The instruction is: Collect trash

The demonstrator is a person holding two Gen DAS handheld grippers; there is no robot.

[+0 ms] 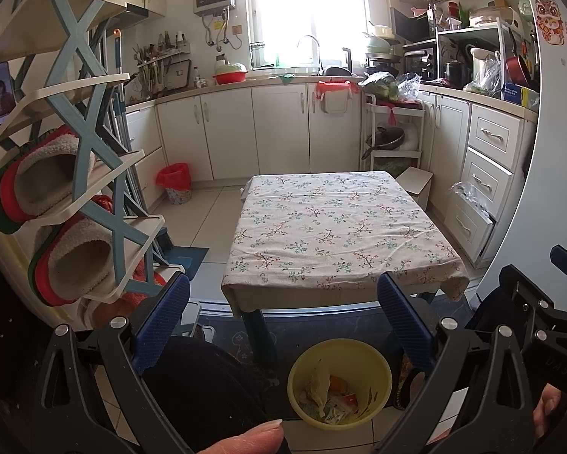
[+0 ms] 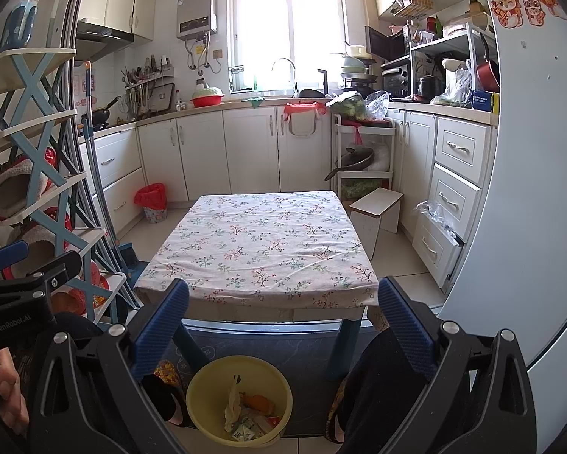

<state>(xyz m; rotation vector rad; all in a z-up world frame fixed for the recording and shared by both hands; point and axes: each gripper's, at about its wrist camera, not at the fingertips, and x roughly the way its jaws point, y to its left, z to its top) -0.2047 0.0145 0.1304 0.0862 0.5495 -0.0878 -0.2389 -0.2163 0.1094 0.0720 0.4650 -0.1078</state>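
The lower corners of both views are blocked by the black gripper frames, and the person shows only in parts: a thumb tip at 6 o'clock in the left wrist view, a hand (image 2: 9, 397) at 8 o'clock in the right wrist view, and dark trouser legs on either side of the bin. What the individual scraps are is hard to make out.

The yellow bin (image 1: 339, 355) stands on a dark floor mat (image 2: 283, 344) just before the near edge of the low worktop (image 1: 332, 227), at 6 o'clock in both views. It is round and open-topped, and holds crumpled paper, small wrappers (image 2: 245, 422) and an orange scrap (image 2: 259, 401). The worktop is covered by a floral cloth with nothing on it.

The left gripper (image 1: 283, 295) has its blue ribbed fingers (image 1: 166, 314) spread wide, empty and touching nothing; the bin shows between and below them. The right gripper (image 2: 283, 299) is likewise spread wide and empty, its fingers (image 2: 404, 325) framing the worktop's near edge. Each gripper shows at the edge of the other's view: the right at 4 o'clock, the left at 8 o'clock.

A red-lined waste bin (image 2: 151, 197) stands on the floor tiles at 10 o'clock, by the cabinets.
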